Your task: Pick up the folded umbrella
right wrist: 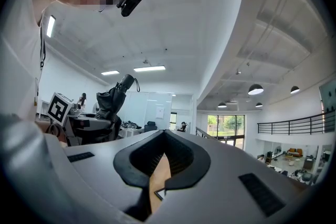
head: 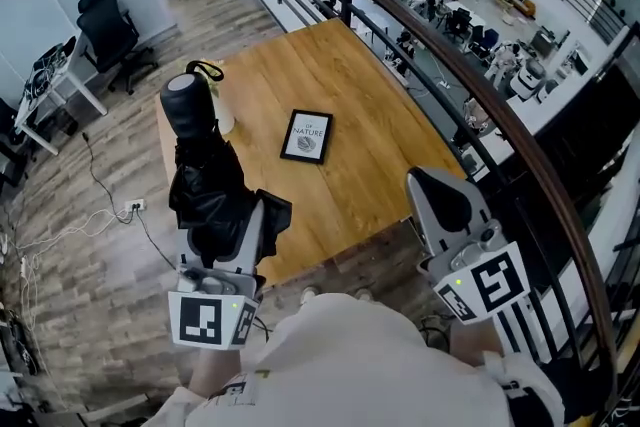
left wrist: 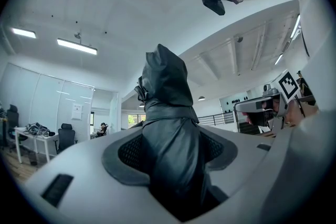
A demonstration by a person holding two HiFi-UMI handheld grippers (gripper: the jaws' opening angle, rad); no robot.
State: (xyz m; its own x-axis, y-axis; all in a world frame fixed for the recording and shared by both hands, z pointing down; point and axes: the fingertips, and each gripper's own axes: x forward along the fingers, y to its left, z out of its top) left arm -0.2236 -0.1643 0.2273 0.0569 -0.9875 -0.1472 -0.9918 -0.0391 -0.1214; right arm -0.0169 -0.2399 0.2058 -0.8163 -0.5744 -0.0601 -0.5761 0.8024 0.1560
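The folded black umbrella [head: 205, 180] stands upright in my left gripper [head: 225, 227], handle end up, off the near left corner of the table. In the left gripper view the umbrella's [left wrist: 168, 113] black fabric fills the space between the jaws, and the left gripper [left wrist: 168, 168] is shut on it. My right gripper [head: 447, 203] hovers off the table's near right corner, holding nothing. In its own view the right gripper [right wrist: 159, 168] shows only a thin slit between the pads, with the umbrella [right wrist: 113, 96] off to the left.
A wooden table [head: 370, 145] carries a framed "NATURE" print [head: 307, 136] and a pale object [head: 226, 118] partly behind the umbrella. A dark railing [head: 480, 85] runs along the right side. Office chairs [head: 110, 35] and desks stand at the far left, with cables on the floor.
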